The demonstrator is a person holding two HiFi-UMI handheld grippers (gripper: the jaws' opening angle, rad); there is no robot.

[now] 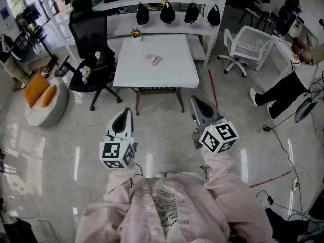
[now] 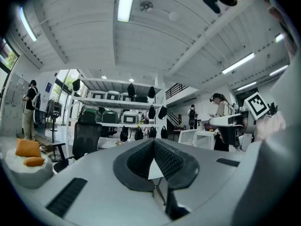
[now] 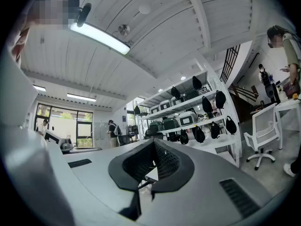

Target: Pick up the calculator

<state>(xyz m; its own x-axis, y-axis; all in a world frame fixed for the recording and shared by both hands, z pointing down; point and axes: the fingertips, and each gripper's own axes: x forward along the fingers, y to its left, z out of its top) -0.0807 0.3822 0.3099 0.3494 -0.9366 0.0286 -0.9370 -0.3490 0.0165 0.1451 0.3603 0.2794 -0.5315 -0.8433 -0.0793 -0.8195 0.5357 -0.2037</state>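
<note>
While the left tongs and right tongs are closed, the calculator lies slantwise.

Small grey calculator lies flat near centre of the white table.

Upper centre: calculator on table. Office chair left of table, shelf rack behind, beanbag far left.
</note>
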